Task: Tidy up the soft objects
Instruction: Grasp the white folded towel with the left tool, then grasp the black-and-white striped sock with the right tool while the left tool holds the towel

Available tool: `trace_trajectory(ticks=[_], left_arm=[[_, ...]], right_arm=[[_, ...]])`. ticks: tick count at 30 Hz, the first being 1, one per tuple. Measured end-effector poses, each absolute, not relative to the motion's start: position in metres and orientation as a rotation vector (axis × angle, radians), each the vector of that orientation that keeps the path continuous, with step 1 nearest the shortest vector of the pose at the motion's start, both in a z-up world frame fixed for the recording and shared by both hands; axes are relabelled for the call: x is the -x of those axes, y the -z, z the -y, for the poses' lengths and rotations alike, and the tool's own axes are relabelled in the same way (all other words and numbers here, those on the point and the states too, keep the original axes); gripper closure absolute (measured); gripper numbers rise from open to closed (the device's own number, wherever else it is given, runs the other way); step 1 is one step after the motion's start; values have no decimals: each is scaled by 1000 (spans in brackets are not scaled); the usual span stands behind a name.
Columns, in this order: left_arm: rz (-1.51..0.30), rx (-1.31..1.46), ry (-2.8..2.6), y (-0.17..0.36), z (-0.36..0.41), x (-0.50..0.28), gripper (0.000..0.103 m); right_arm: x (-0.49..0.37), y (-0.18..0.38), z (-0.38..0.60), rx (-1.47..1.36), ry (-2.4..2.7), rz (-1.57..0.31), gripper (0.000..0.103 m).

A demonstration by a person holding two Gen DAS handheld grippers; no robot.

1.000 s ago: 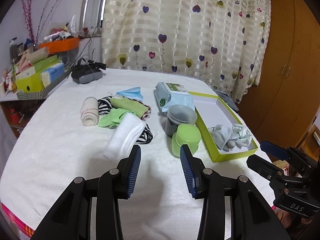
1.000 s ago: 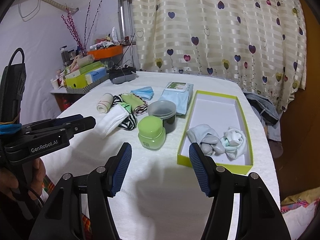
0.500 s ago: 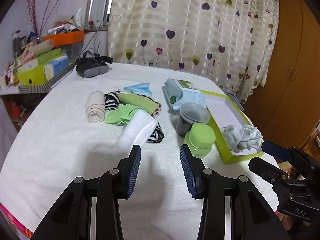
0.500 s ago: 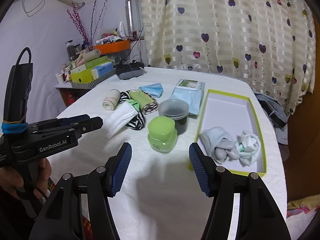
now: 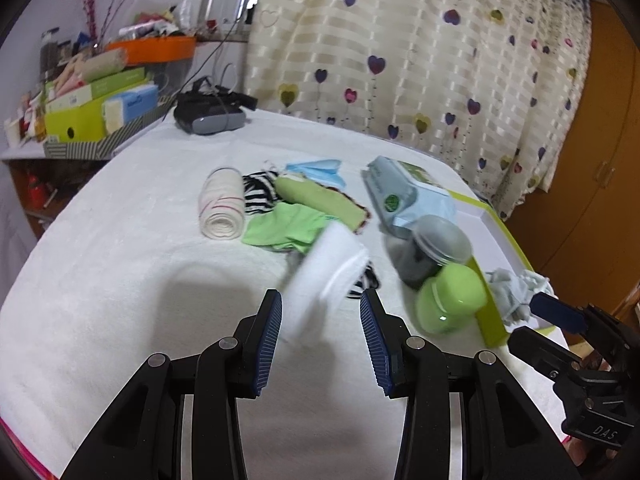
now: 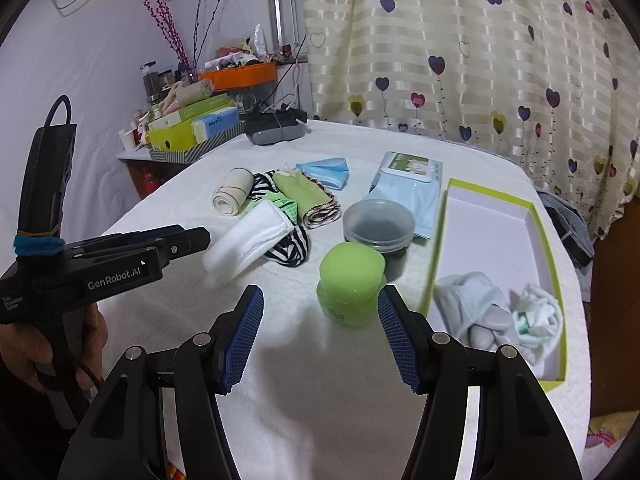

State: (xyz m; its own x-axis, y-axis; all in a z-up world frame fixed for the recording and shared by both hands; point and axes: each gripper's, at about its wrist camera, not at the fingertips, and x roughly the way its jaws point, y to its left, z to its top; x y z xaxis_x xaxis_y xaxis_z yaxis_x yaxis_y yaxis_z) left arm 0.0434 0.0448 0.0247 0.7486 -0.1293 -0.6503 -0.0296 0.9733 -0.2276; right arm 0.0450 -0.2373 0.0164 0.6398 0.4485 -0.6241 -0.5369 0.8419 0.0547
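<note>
My left gripper [image 5: 320,308] is open, and the near end of a folded white cloth [image 5: 324,272] reaches in between its fingertips; the pads stand apart from it. The cloth lies on a zebra-striped cloth [image 6: 292,248], beside a light green cloth [image 5: 288,228], a beige roll [image 5: 222,210], an olive roll [image 5: 320,200] and a blue mask [image 5: 316,170]. My right gripper [image 6: 320,304] is open too, just short of a green jar [image 6: 350,280]. The lime-edged box [image 6: 548,232] holds a grey sock [image 6: 472,308] and a white sock [image 6: 540,316].
A grey-lidded jar [image 6: 378,226] and a wipes pack [image 6: 408,184] stand between the cloth pile and the box. A dark headset [image 6: 276,128] lies at the back of the white table. A cluttered shelf [image 6: 192,128] is at the left, curtains behind.
Both grippers have moved forward over the table. The white cloth now reaches between the left fingertips, and the green jar sits closer to the right ones. Both sets of jaws stayed as wide.
</note>
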Motion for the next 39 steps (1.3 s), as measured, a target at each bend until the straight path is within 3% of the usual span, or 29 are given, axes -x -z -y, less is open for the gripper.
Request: trace_trajectory(ticks=[26,28,31,39], left_arm=[[-845,245,132,24,-49,-100,59],[-856,252,150,28,-48,-101,71],[-850,261,162,28,-51,-98,81],[-791,283,160,14,-68,-78,86]], right_arm=[[-81,-18,206,168,-587,-683,42],[-83,-18,203,170,-587,-685,42],[-85,-18,197,176,-591,-688,42],[-86,-17,182,196,-611,-694,42]])
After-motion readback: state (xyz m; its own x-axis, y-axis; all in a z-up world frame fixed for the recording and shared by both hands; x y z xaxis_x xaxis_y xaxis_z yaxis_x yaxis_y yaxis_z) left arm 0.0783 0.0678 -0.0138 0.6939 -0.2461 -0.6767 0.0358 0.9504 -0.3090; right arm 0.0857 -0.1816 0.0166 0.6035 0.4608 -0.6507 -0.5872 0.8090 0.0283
